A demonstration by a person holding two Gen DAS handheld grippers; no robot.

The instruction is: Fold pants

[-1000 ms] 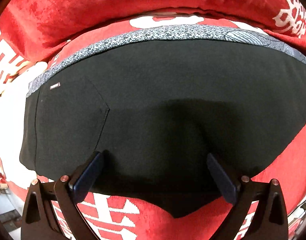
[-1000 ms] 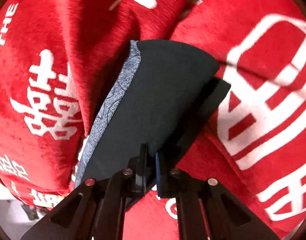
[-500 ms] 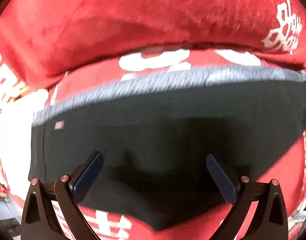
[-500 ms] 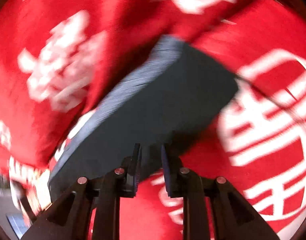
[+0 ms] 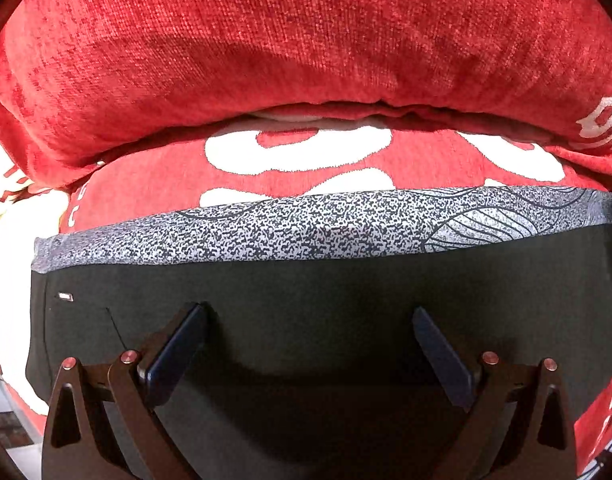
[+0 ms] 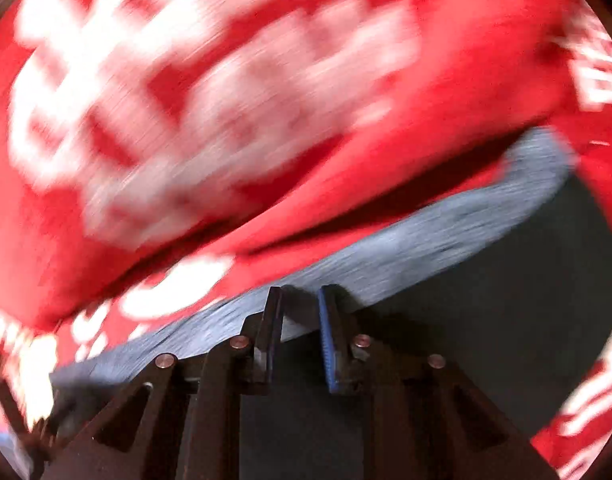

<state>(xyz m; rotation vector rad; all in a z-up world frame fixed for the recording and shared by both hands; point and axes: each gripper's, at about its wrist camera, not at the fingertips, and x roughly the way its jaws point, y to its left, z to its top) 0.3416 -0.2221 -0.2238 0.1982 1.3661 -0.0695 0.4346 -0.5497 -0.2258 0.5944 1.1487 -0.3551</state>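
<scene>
Left wrist view: left tongs point(image 5: 308, 344) spread wide, pads well apart, nothing between them pressed. Both pads hang over the black pants point(image 5: 326, 300), which fill the lower half of the view directly under and ahead of the tongs. Whether the pad tips touch the cloth cannot be told.

Grey speckled waistband point(image 5: 306, 228) runs as a strip across the far edge of the pants, beyond the tongs; a line drawing like a leaf or feather shows in its right part. A small pale label tab point(image 5: 65, 297) sits on the black cloth to the left of the left pad; any writing on it is too small to read. A thin seam line runs just beside that pad.

Beyond the waistband: red blanket point(image 5: 306, 40) with large white printed shapes, bunched into a thick roll at the top. White marks at the far right and left edges look like characters but are cut off and not legible.

Right wrist view: heavily blurred. Right tongs point(image 6: 300, 320) stand a narrow gap apart, having just been opening; the gap shows the waistband behind it, and the pads do not press on anything. The waistband crosses diagonally just ahead of the tips, black pants below and to the right. Big white block print on the red blanket fills the upper left, smeared beyond reading.
</scene>
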